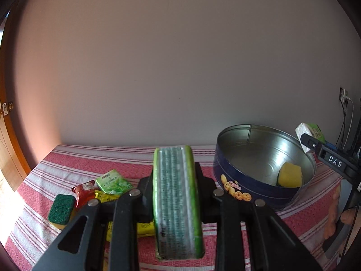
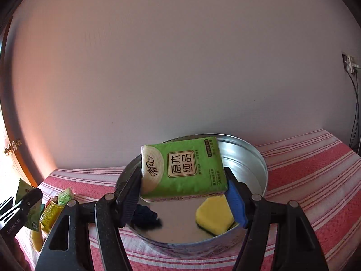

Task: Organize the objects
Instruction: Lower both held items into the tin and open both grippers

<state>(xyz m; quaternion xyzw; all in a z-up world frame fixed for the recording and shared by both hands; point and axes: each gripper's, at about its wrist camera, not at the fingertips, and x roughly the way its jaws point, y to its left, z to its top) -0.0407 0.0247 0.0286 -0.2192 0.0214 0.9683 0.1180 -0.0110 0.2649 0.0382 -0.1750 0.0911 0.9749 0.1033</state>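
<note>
Between the right gripper's (image 2: 182, 194) fingers, a green tissue pack (image 2: 181, 172) is hanging clamped broad face up, just above the open tin (image 2: 262, 164), presumably for dropping in beside the yellow sponge (image 2: 214, 216) lying below the fingertips. The left gripper (image 1: 177, 188) is squeezing a second green pack (image 1: 177, 203) edge-on between its fingers, with the tin waiting off to their right.

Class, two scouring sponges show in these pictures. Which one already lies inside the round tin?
The sponge showing its yellow side, resting on the floor of the tin. The other sponge lies green scourer up on the striped cloth, beside the sachets.
</note>
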